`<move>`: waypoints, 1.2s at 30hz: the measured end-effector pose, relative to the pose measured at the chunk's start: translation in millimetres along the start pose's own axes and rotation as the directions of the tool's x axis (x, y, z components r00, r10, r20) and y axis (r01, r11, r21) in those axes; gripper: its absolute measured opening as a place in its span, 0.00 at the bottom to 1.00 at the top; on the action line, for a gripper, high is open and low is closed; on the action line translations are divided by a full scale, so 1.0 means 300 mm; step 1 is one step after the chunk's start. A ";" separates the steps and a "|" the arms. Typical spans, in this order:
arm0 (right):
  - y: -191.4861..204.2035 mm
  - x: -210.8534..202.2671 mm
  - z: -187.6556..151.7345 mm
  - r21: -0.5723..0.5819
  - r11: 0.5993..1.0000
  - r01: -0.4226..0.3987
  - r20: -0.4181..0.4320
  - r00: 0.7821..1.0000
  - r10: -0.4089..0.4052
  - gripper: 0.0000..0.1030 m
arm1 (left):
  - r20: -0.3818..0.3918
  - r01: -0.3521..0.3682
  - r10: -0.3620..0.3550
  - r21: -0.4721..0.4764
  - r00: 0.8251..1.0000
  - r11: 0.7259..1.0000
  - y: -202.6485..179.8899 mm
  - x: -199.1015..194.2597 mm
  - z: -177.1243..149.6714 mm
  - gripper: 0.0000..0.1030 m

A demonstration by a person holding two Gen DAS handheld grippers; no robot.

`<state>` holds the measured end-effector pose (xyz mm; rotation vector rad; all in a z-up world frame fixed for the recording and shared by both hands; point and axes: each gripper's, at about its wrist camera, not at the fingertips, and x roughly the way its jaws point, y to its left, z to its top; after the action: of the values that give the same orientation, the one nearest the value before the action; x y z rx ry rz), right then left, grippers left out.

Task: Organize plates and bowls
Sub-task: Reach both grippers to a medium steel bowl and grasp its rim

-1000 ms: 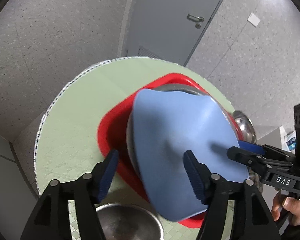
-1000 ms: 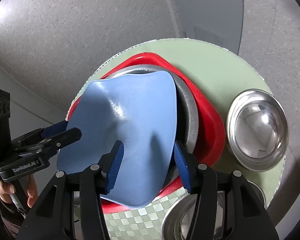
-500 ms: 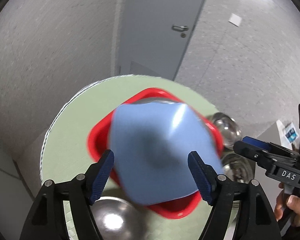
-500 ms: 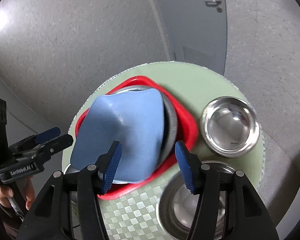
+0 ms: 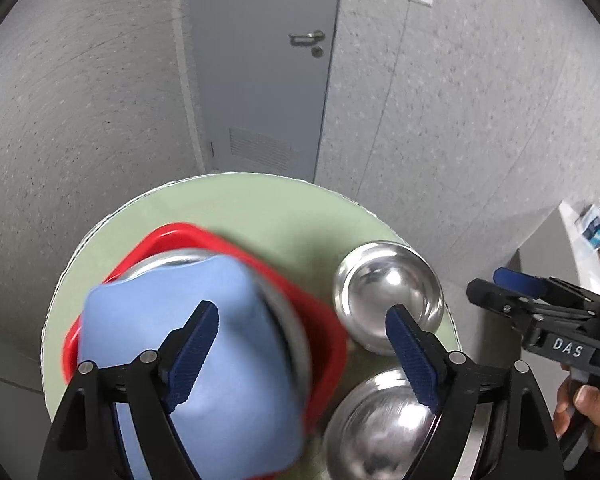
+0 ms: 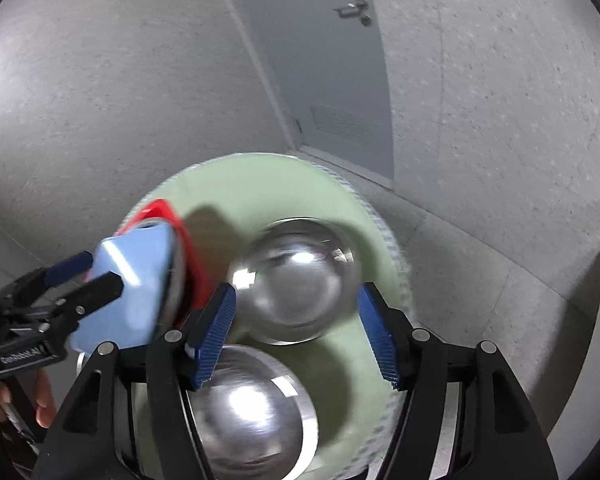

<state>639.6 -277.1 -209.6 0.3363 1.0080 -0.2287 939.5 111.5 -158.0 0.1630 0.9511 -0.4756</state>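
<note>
Blue plate [image 5: 204, 344] lies atop steel plate [image 5: 168, 262] in red tray [image 5: 324, 344], bench [image 5: 260, 208] left; 2 steel bowls [image 5: 388, 300] right, upright. Left gripper [image 5: 300, 356] & right gripper [image 6: 296, 336] jaws opening, nothing held.

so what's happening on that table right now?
A person holds tongs in each hand over a round green table. Neither grips anything: the left tongs and right tongs are both opening, with nothing pressed between the pads. A blue plate sits on a metal plate in a red tray. Two steel bowls stand beside it.
</note>
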 end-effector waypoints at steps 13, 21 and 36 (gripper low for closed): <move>-0.165 0.306 0.010 0.037 0.993 -0.114 -0.193 0.974 0.119 0.59 | -0.181 -0.165 0.182 0.106 0.966 0.981 -0.238 0.391 0.133 0.81; -0.196 0.376 0.013 0.066 0.985 -0.157 -0.225 0.960 0.168 0.51 | -0.187 -0.210 0.246 0.193 0.951 0.958 -0.332 0.503 0.194 0.77; -0.206 0.367 -0.003 0.101 0.978 -0.184 -0.217 0.955 0.203 0.38 | -0.269 -0.101 0.166 0.242 0.949 0.965 -0.354 0.720 0.256 0.51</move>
<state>674.8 -337.5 -314.7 0.5407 1.1841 -0.0531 1052.9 -77.3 -281.7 0.5116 1.1603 -0.4397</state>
